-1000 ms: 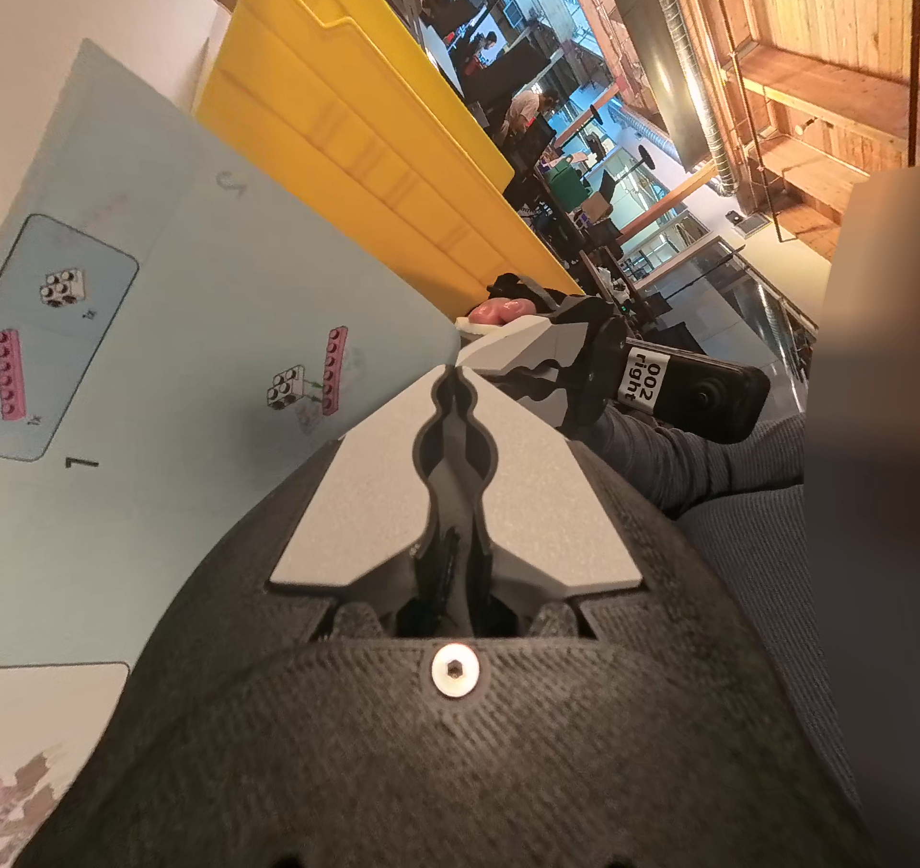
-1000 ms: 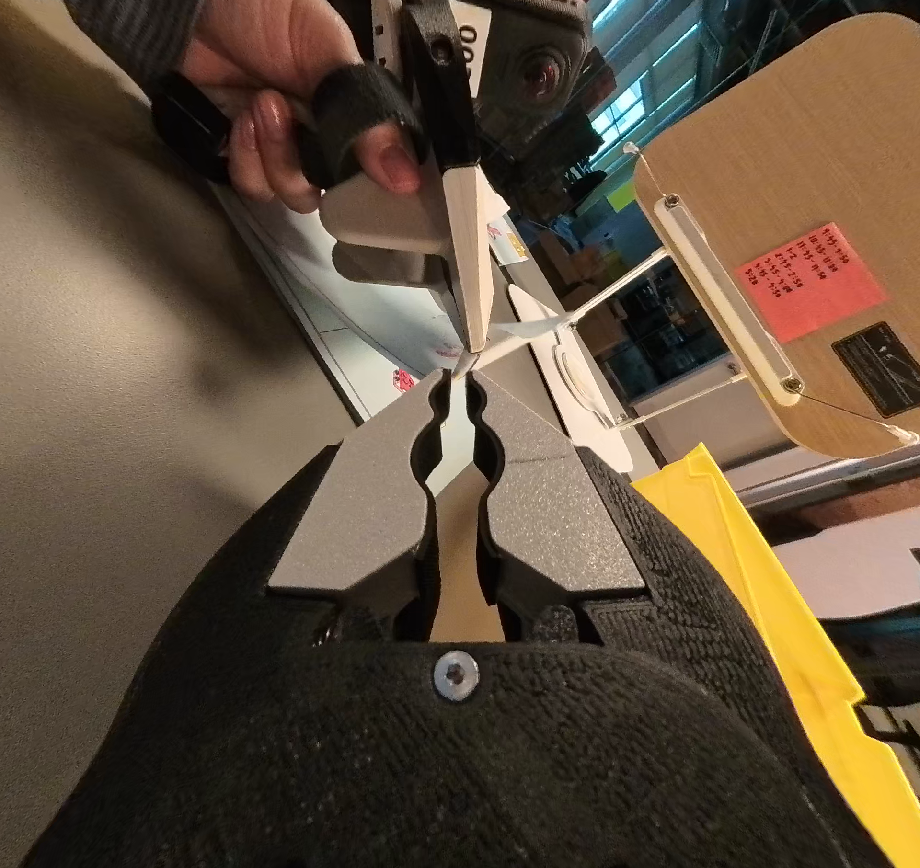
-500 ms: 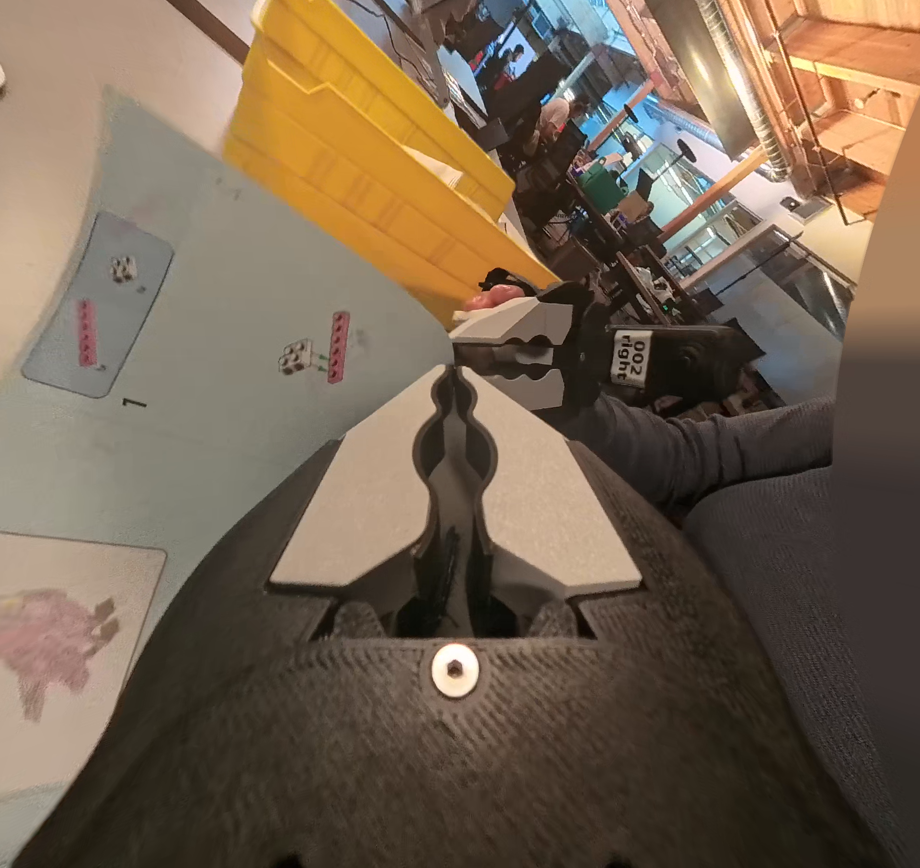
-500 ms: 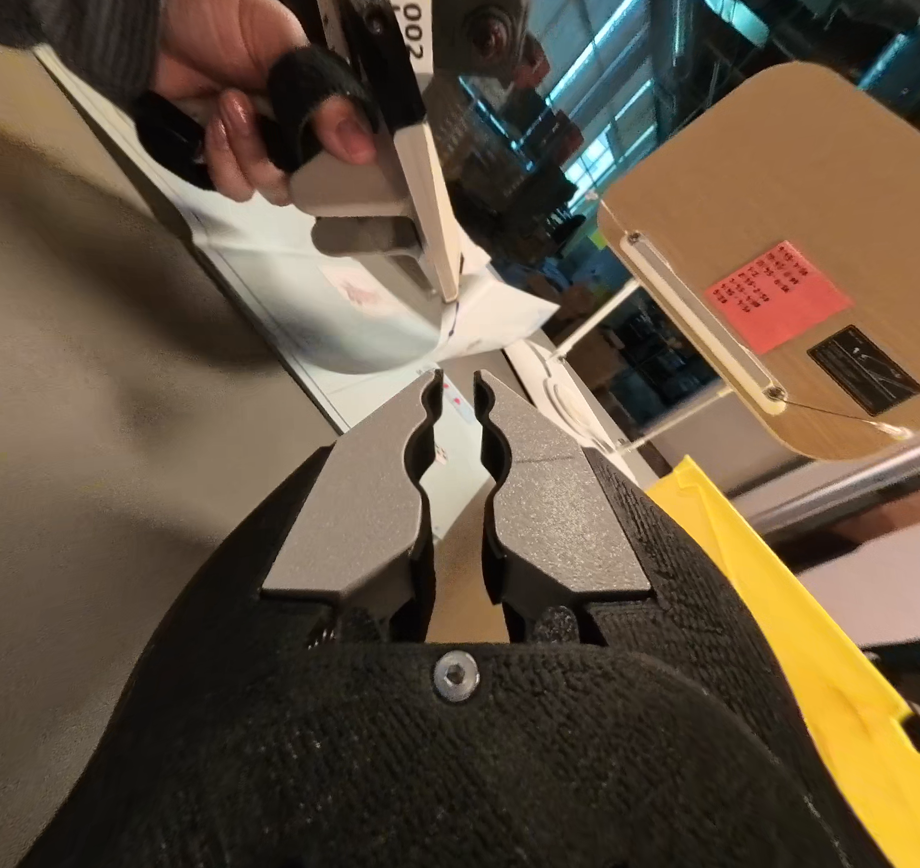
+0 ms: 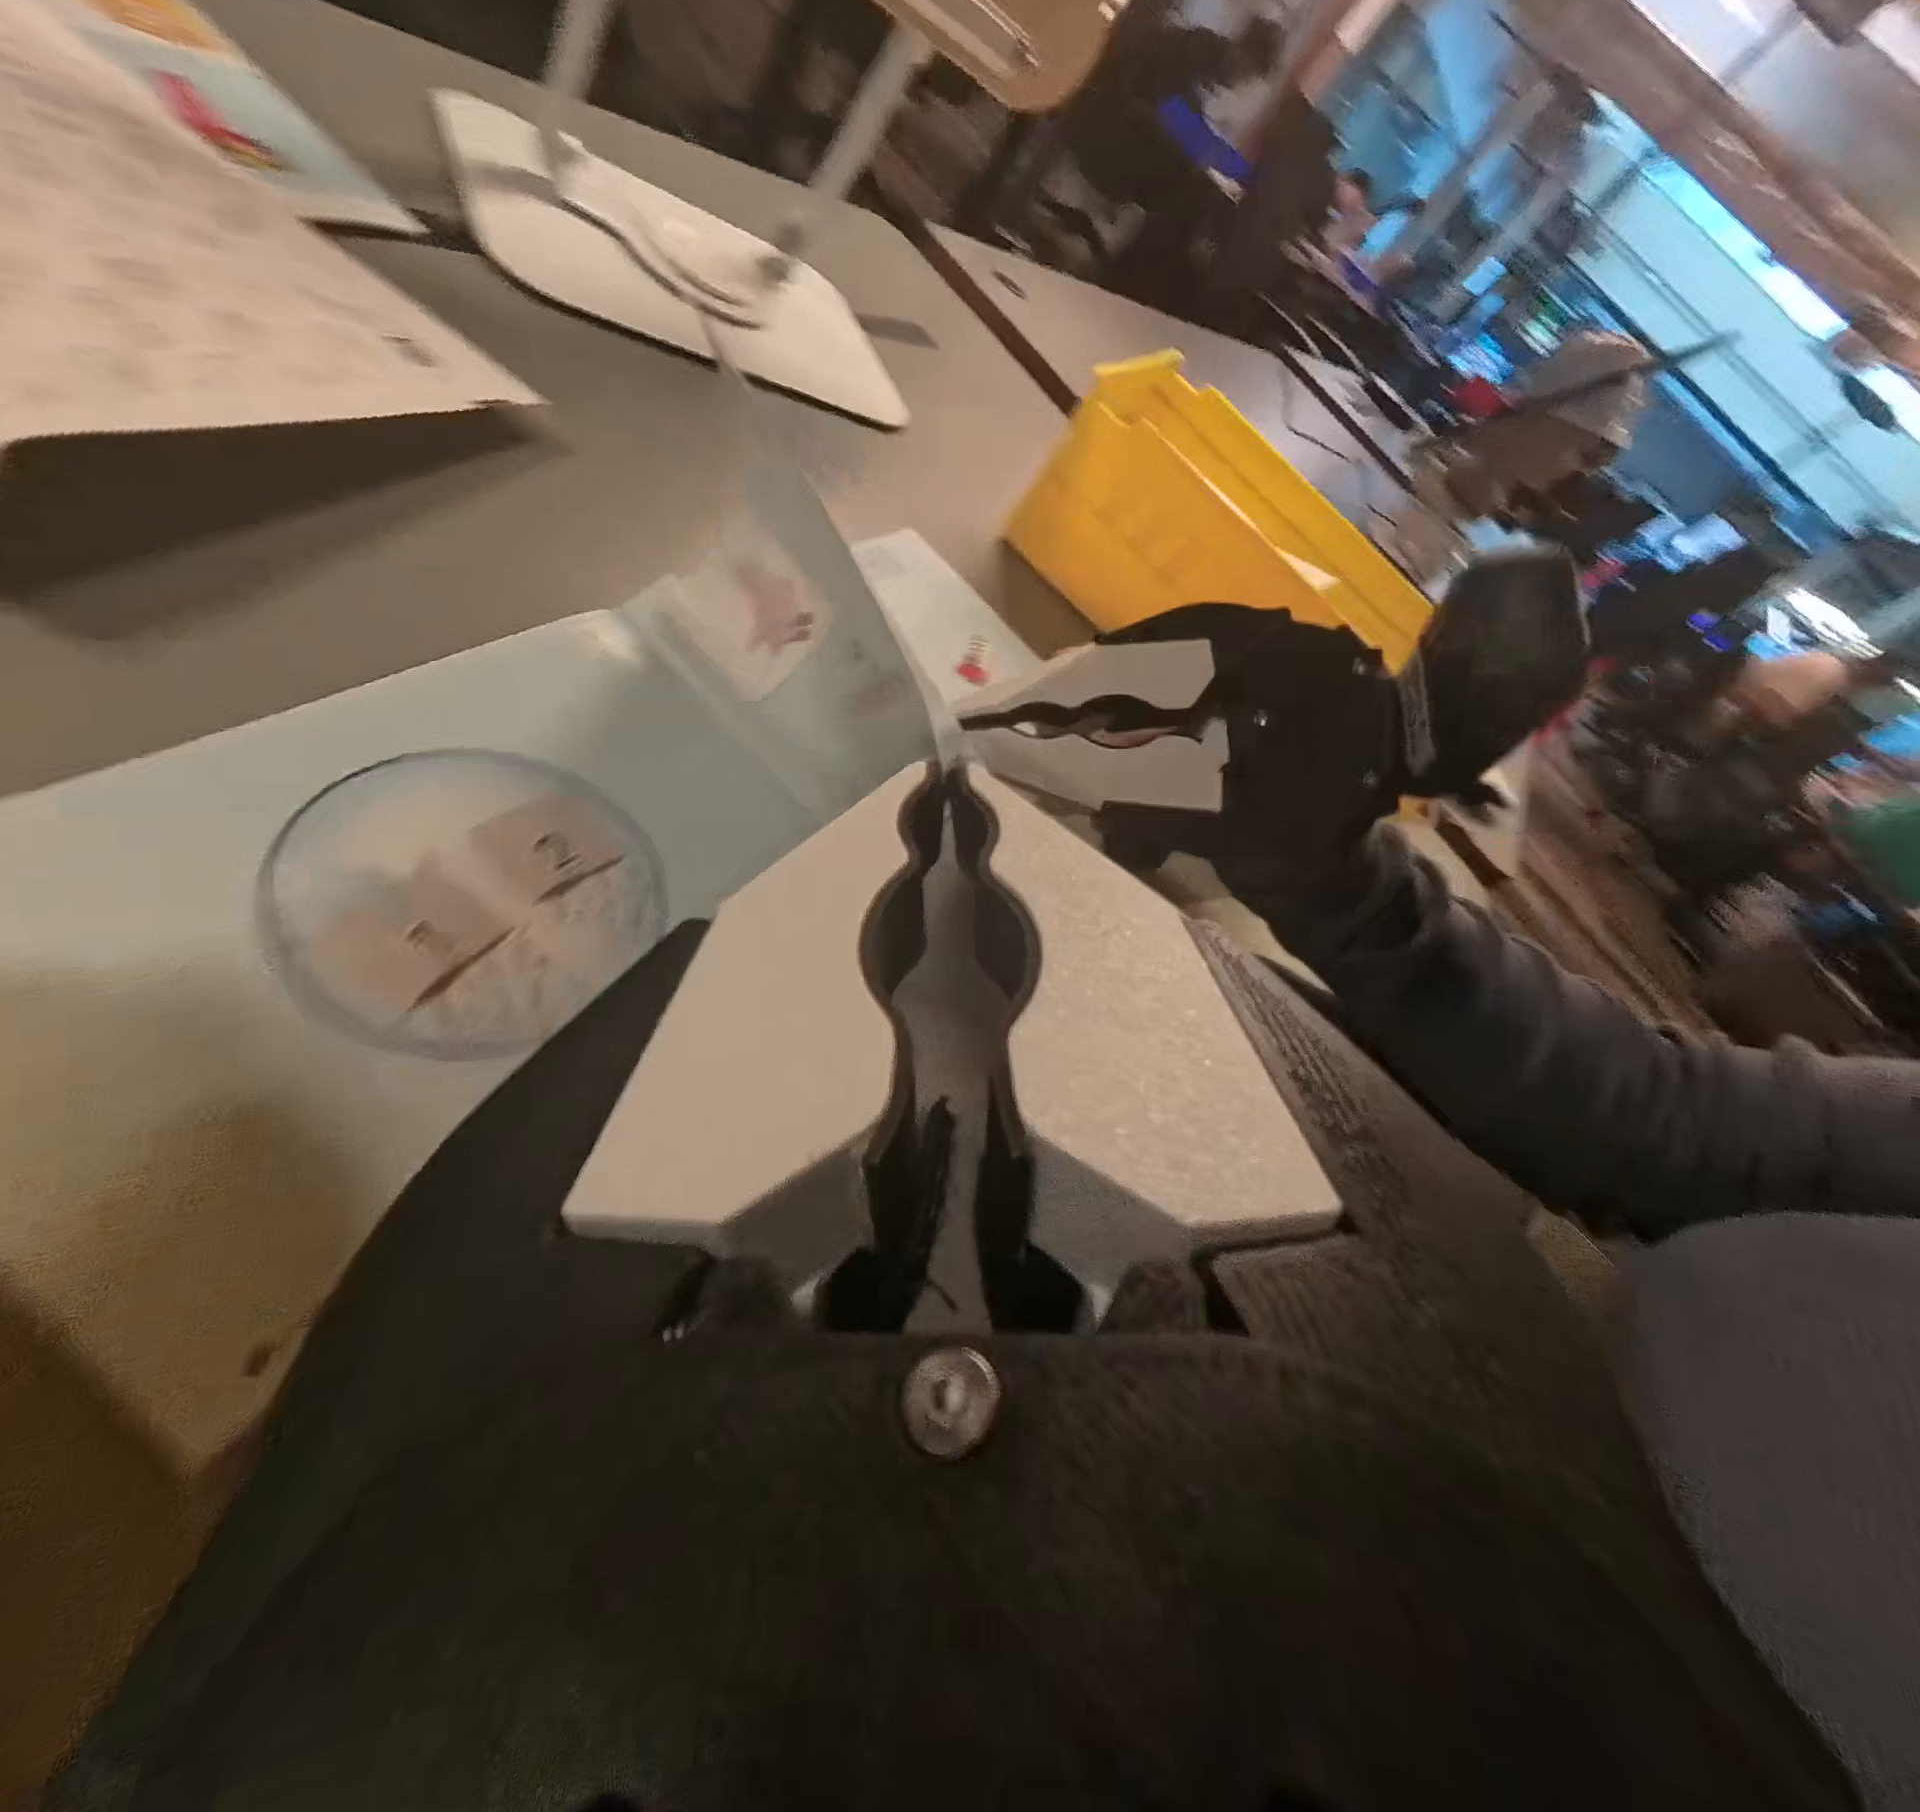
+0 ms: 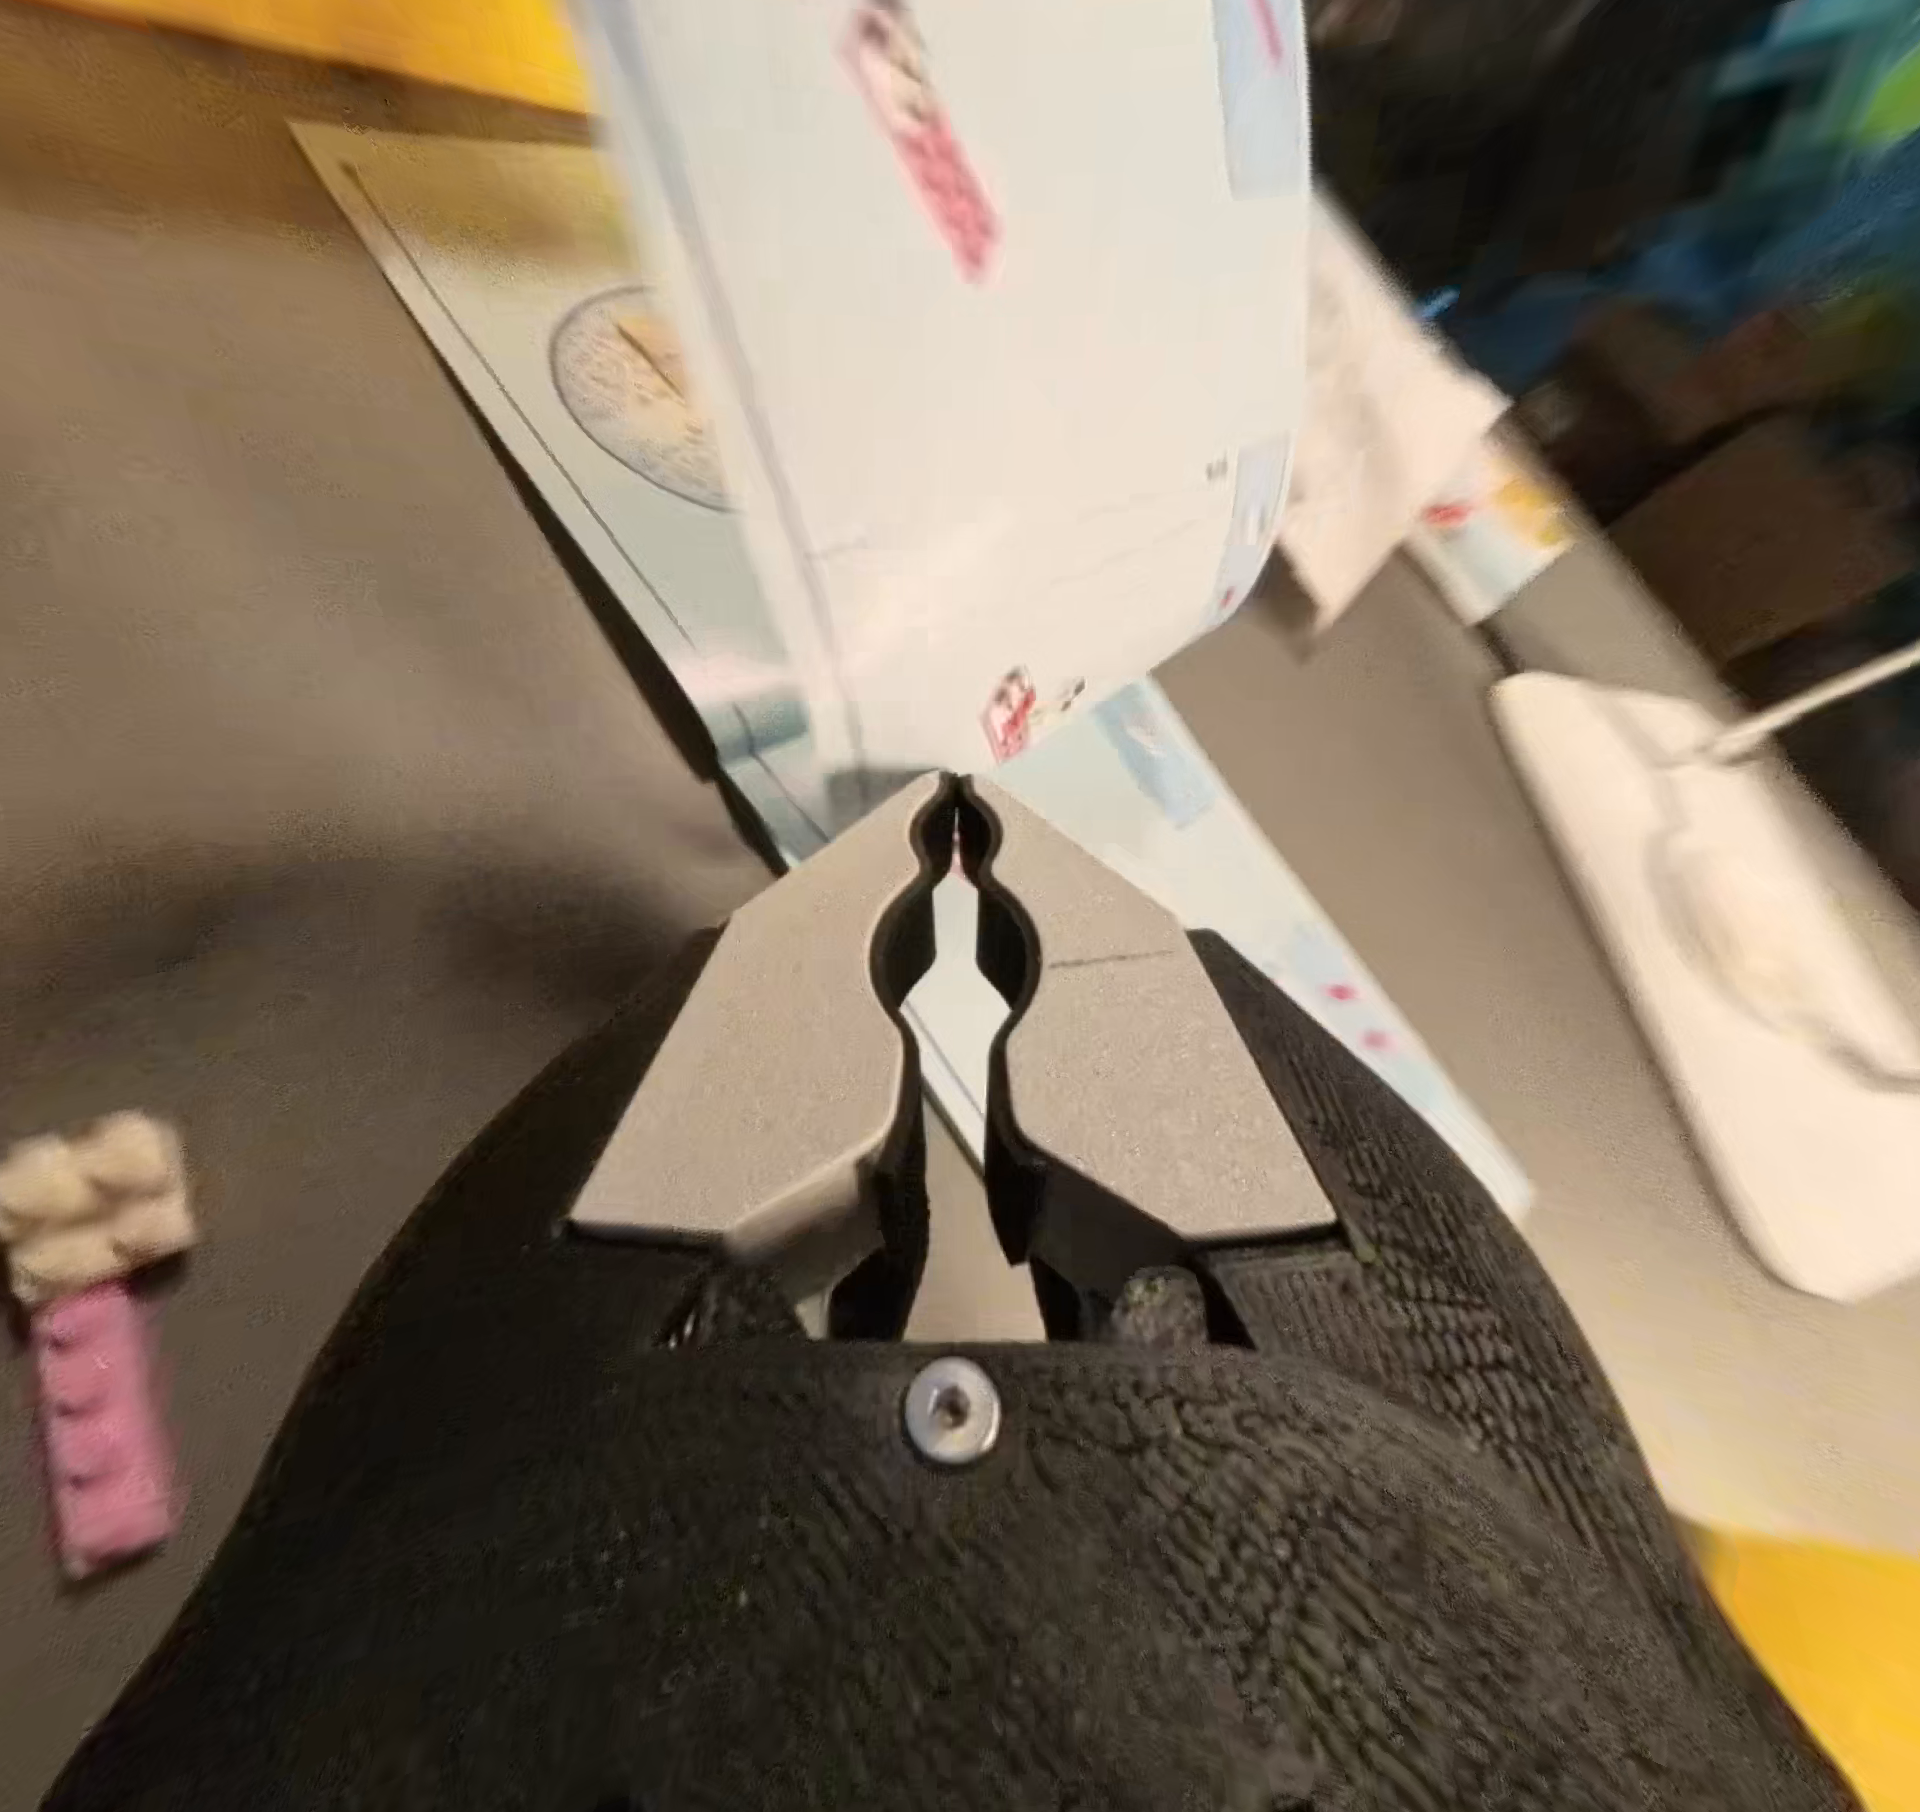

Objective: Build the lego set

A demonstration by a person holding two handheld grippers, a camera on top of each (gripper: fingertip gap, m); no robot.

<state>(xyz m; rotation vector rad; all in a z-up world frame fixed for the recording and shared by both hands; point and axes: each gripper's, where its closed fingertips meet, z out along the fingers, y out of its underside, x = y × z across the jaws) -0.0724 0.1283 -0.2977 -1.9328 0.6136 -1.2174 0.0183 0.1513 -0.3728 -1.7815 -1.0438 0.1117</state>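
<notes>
HIDDEN: both views are motion-blurred; the printing on the booklet (image 5: 582, 723) cannot be made out, and the black bodies of the grippers cover the near table (image 5: 665, 474).
AXIS: the lifted page (image 6: 966, 328) stands up from the open booklet, its long edge running away from the right wrist camera and curling over at the top.
LOOK: pale blue glossy sheets with small pink and white brick pictures and a round inset (image 5: 457, 900).
PLACE: the booklet lies open on the grey table, near a yellow bin (image 5: 1195, 505) and a white stand base (image 5: 665, 256).
LEFT: left gripper (image 5: 951, 770) clenched, apparently on the page corner.
RIGHT: right gripper (image 6: 954, 777) clenched on the page's lower edge, which shows between its fingers.
BESIDE: a white-and-pink brick piece (image 6: 88, 1284) lies on the table, left of the right gripper.
</notes>
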